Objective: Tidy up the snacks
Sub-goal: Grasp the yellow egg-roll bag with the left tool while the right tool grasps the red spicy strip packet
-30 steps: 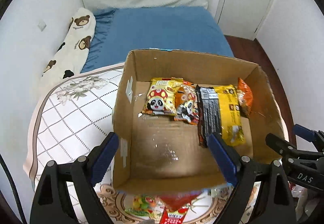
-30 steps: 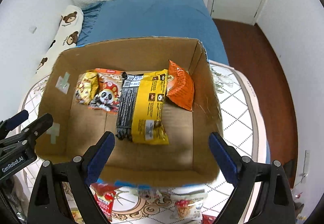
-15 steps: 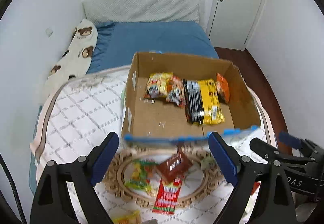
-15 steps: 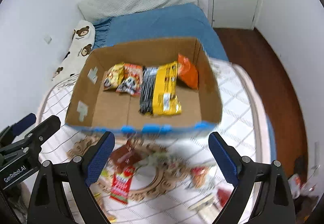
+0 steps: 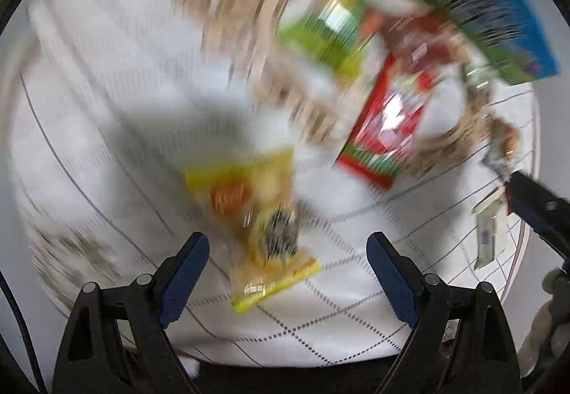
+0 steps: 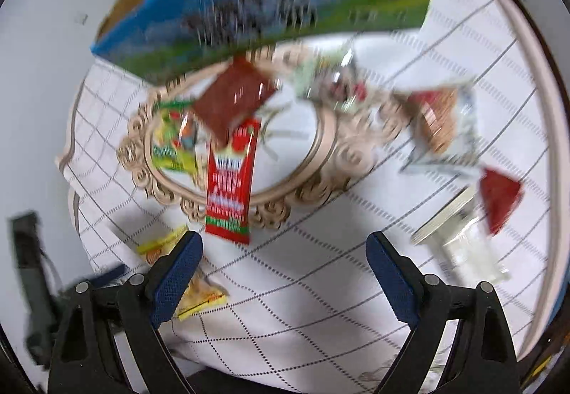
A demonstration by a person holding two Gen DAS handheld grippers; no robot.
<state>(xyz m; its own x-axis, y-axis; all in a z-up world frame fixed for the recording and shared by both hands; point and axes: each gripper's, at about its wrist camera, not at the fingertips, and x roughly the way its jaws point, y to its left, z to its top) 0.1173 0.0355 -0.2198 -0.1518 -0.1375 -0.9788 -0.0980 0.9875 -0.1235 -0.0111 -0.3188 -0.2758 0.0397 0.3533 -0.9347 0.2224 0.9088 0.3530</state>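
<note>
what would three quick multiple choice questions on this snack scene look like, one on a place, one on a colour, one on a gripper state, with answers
1. Where does the long red snack packet lie?
A. inside the box
B. on the quilt, across the oval ornament's lower edge
C. between the right gripper's fingers

2. What colour is the printed outside of the box?
A. blue above, green below
B. plain white
C. all black

3. How does the left gripper stand?
A. shut on the yellow packet
B. open, holding nothing
C. shut on the box

Answers:
1 B: in the right wrist view it lies flat on the quilt, crossing the ornament's frame.
2 A: blue band over green, though blurred.
3 B: its fingers stand wide apart, with the yellow snack packet lying on the quilt below them.
</note>
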